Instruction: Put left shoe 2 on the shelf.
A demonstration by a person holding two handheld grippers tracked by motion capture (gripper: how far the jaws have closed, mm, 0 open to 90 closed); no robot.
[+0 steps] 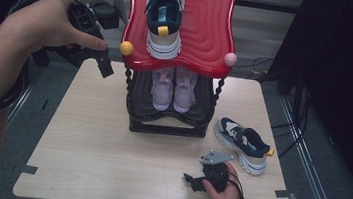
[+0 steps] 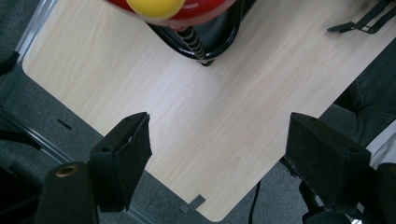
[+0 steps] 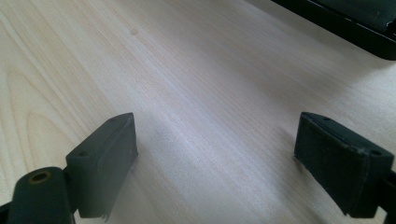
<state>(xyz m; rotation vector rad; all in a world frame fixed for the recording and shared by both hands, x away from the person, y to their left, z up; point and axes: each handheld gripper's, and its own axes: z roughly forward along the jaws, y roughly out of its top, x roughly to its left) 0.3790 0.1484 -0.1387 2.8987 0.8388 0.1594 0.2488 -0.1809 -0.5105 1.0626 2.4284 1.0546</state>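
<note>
A navy and white sneaker (image 1: 164, 17) stands on the red wavy top (image 1: 207, 32) of a black shoe rack. Its mate (image 1: 243, 144) lies on the table to the right of the rack. A pale pink pair (image 1: 173, 88) sits on the rack's lower shelf. My left gripper (image 1: 105, 66) hangs in the air left of the rack's yellow knob (image 1: 126, 48). In the left gripper view the left gripper (image 2: 219, 126) is open and empty above the table. My right gripper (image 1: 191, 180) rests low near the table's front edge. In the right gripper view the right gripper (image 3: 215, 126) is open with bare wood between its jaws.
The light wooden table (image 1: 93, 145) has bare room left of and in front of the rack. A twisted black rack post (image 2: 195, 43) and the yellow knob (image 2: 156, 7) are close above the left gripper. The rack's black base (image 3: 355, 23) lies ahead of the right gripper. Cables trail at the left.
</note>
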